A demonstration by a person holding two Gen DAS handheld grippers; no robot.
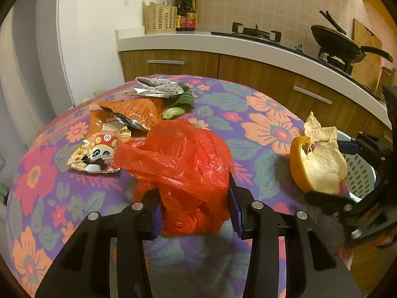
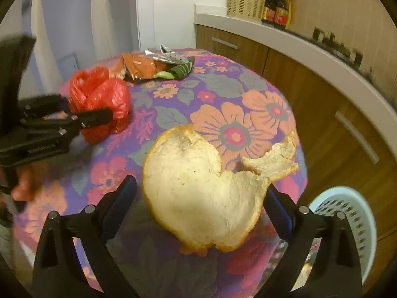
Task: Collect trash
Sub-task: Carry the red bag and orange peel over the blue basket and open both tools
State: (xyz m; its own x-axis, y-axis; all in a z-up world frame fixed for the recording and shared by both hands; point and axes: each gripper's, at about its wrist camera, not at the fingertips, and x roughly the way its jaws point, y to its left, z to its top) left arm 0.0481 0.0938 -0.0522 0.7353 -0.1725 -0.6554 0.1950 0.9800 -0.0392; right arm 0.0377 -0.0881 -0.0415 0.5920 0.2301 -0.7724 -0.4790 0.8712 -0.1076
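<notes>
1. Table (image 1: 260, 114), one, round, under a floral cloth in purple, orange and red; it carries all the trash listed below.
2. Basket (image 2: 357, 213), one, pale blue with a perforated wall, standing beside the table edge on the right, below table height.
3. Red plastic bag (image 1: 183, 171), one, crumpled into an upright mound with no clear long axis. The left gripper (image 1: 196, 213) straddles its near end, blue-padded fingers spread roughly to the bag's width; whether the pads are pressing it cannot be told.
4. Orange peel (image 2: 198, 198), one large piece, white pith facing up, long axis running from near-left to far-right, a narrow torn flap pointing right. It lies near the table's right edge between the widely spread fingers of the right gripper (image 2: 201, 211), neither pad clearly touching.
5. Snack wrappers at the far side: one orange cartoon packet (image 1: 99, 149), one torn orange packet (image 1: 134, 111), one silver dotted wrapper (image 1: 158, 88).
6. Green vegetable scraps (image 1: 178, 104), one small heap, just beside the wrappers.
</notes>
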